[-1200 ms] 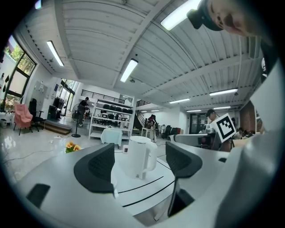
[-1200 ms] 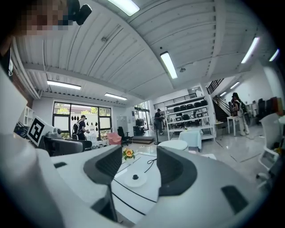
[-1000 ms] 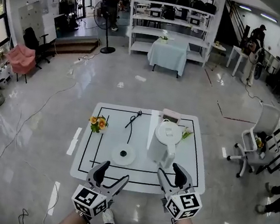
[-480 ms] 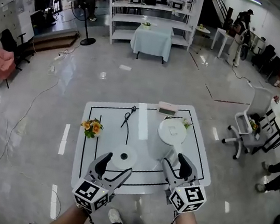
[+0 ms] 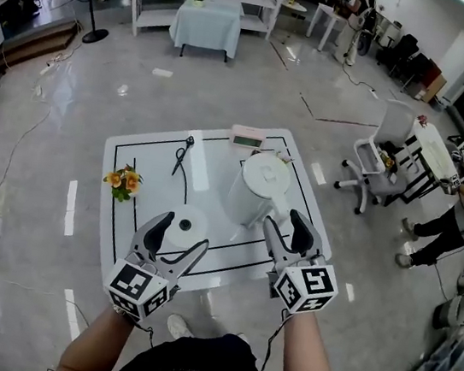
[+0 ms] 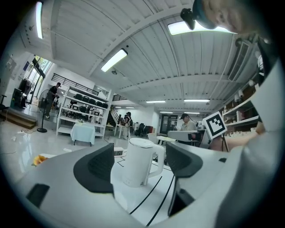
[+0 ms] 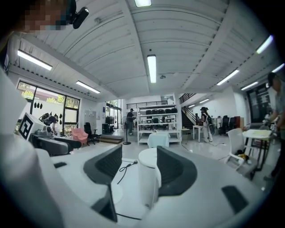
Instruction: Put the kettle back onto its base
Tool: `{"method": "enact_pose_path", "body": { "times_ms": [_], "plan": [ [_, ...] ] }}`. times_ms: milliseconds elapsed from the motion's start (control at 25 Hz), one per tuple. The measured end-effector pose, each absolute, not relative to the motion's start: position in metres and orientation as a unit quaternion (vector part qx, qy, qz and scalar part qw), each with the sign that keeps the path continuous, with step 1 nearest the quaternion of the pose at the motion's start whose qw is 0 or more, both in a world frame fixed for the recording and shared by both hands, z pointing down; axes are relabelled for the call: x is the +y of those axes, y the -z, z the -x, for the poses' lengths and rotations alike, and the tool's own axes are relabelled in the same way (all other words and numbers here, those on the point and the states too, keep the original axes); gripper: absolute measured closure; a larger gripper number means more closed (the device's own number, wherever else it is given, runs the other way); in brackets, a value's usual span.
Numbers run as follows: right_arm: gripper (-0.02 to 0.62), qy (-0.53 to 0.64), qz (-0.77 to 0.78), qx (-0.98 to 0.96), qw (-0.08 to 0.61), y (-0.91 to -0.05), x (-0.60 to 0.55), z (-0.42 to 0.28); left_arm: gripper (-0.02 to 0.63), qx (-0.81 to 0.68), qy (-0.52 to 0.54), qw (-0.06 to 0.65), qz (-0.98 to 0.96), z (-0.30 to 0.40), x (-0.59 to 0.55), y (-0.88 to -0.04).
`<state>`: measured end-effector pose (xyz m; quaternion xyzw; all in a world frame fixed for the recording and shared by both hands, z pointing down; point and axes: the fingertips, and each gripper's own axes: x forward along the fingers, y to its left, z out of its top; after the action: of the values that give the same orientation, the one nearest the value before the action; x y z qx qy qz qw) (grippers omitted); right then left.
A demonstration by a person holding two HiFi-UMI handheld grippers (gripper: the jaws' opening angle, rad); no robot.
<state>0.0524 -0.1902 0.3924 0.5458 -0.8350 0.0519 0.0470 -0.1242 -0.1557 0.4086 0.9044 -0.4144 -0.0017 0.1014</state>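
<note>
Head camera has swung since half a second ago: table (image 5: 113, 232) sits rotated in frame, and kettle (image 5: 257, 191) shows its side wall where only the lid showed before. Kettle itself unchanged on the table, upright, same spot relative to base (image 5: 185, 221). Both grippers hover off the near edge with jaws apart, as earlier.

Layout, all relative to kettle:
- base: left of kettle and slightly nearer the person, close but clearly apart, nothing on it
- black cord (image 5: 182, 154): left of kettle, on the far side
- flowers (image 5: 122, 179): well to the left, beyond the base
- small pinkish box (image 5: 246, 137): just behind kettle

Tools:
- right gripper (image 5: 284, 221): jaws spread, nothing between the pads. Tips sit just on the near side of kettle. Right gripper view has kettle (image 7: 149, 178) framed squarely between the two jaws.
- left gripper (image 5: 182, 232): jaws spread, empty. In head view it hangs over the base, left of kettle. Left gripper view shows kettle (image 6: 139, 162) ahead with handle (image 6: 158, 164) turned to its right.

Step (judgement): approach before the grasp. Kettle not yet lifted, task barely begun.

Next move calls for (judgement): bring right gripper forward until the handle lies between the pads, then close firmly. Lift straight up, carry left over the base, lower centred so the bottom seats flat. Watch for tilt, since a handle grip puts the body's weight off to one side
</note>
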Motion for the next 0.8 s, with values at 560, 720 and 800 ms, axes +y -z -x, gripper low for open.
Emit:
{"method": "enact_pose_path", "body": {
  "times_ms": [560, 720, 800],
  "plan": [
    [0.367, -0.067, -0.554, -0.826, 0.080, -0.415, -0.201, -0.068, 0.255, -0.402, 0.003, 0.109, -0.909, 0.108, -0.157, -0.413],
    [0.365, -0.082, -0.546, -0.829, 0.092, -0.436, -0.215, -0.079, 0.255, -0.415, -0.003, 0.111, -0.903, 0.104, -0.165, -0.417],
    [0.365, -0.093, -0.541, -0.830, 0.099, -0.448, -0.221, -0.084, 0.255, -0.421, -0.008, 0.112, -0.900, 0.102, -0.170, -0.419]
  ]
}}
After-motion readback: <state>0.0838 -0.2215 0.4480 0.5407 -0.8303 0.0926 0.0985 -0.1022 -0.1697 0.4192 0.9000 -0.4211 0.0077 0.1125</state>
